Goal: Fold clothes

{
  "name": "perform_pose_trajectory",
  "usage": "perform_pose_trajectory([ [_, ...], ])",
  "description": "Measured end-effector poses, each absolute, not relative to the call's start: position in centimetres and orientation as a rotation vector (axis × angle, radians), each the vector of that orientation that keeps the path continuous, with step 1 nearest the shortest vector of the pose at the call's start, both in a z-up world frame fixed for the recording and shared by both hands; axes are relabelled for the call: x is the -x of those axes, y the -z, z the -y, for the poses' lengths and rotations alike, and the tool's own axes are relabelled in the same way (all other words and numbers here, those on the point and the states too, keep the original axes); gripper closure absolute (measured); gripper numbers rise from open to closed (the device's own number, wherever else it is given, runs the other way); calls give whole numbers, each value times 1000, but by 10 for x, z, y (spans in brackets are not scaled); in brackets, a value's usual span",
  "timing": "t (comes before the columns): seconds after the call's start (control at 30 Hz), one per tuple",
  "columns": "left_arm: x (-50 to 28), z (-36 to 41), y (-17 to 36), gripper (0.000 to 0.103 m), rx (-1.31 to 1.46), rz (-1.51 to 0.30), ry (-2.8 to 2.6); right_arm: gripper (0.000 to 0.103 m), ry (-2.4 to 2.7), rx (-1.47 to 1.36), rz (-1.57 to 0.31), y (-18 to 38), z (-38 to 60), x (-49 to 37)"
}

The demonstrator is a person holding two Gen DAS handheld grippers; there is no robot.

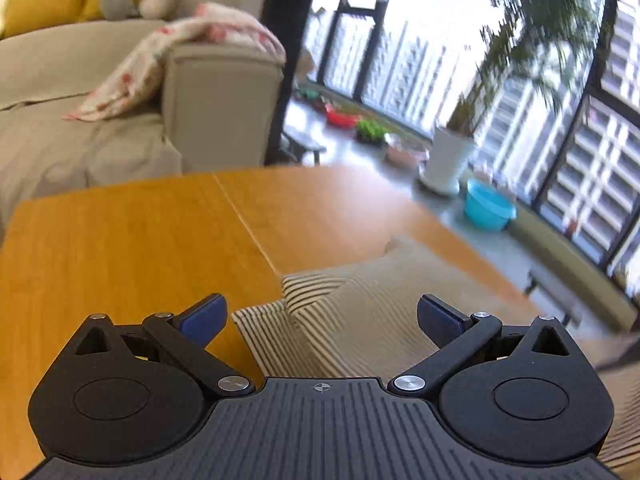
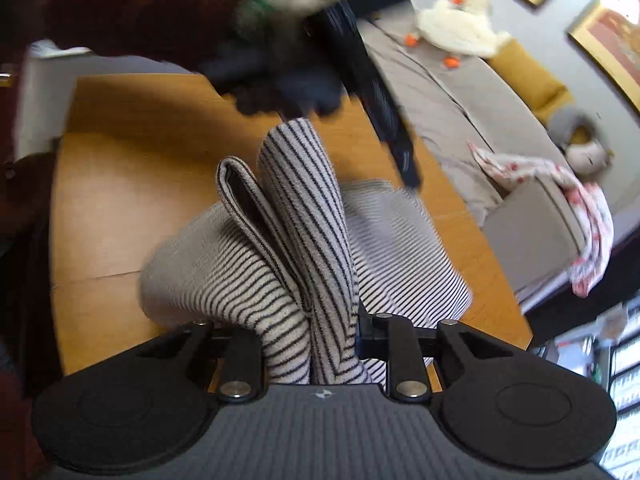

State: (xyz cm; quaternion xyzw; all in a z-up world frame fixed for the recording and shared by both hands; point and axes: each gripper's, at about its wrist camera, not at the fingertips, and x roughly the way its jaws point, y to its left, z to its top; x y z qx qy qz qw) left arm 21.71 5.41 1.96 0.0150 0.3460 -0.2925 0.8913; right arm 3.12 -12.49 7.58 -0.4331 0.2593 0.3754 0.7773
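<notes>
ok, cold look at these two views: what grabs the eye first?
The striped garment, bunched and pinched in the right gripper, rising up the middle of the right wrist view. In the left wrist view, the left gripper stands wide open over the garment's edge on the orange wooden table, bright windows behind.

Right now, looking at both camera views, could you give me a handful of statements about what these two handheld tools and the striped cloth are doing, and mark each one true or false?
1. The right tool is clamped on a bunch of the striped garment. True.
2. The left tool is gripping the garment too. False: its jaws stand wide apart, with nothing pinched between them.
3. The garment rests on a wooden table. True.
4. The garment is plain red. False: it is pale with dark stripes.
5. A floral blanket hangs over the sofa arm. True.
</notes>
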Motion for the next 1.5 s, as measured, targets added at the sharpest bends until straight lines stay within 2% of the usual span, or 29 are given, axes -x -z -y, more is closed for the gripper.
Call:
perform_pose_trajectory([
  [0.1, -219, -46, 1, 3, -144, -770, 631, 81, -861, 985, -537, -112, 119, -44],
  [0.23, -218, -64, 7, 4, -98, -781, 687, 78, -997, 928, -570, -143, 107, -105],
  [0.4, -214, -104, 2, 4, -5, -789, 622, 72, -1126, 733, -804, -85, 102, -197],
  [0.5, -206, -124, -11, 4, 39, -770, 611, 71, -1136, 632, -831, -58, 109, -221],
  [0.53, -202, -129, -18, 4, 52, -758, 617, 66, -1126, 592, -832, -55, 115, -225],
  [0.6, -194, -136, -32, 1, 78, -721, 656, 43, -1105, 513, -833, -50, 126, -232],
  [0.8, -163, -121, -73, 0, 15, -613, 839, 26, -1034, 418, -792, -51, 156, -233],
  [1.1, -139, -51, -53, 0, -240, -657, 922, 12, -697, 52, -855, -45, 214, -250],
  [1.27, -166, -13, -40, 0, -358, -641, 790, 10, -626, 62, -760, -52, 226, -242],
  [1.5, -248, -24, -39, 0, -101, -696, 585, 6, -481, 45, -715, -46, 244, -251],
])
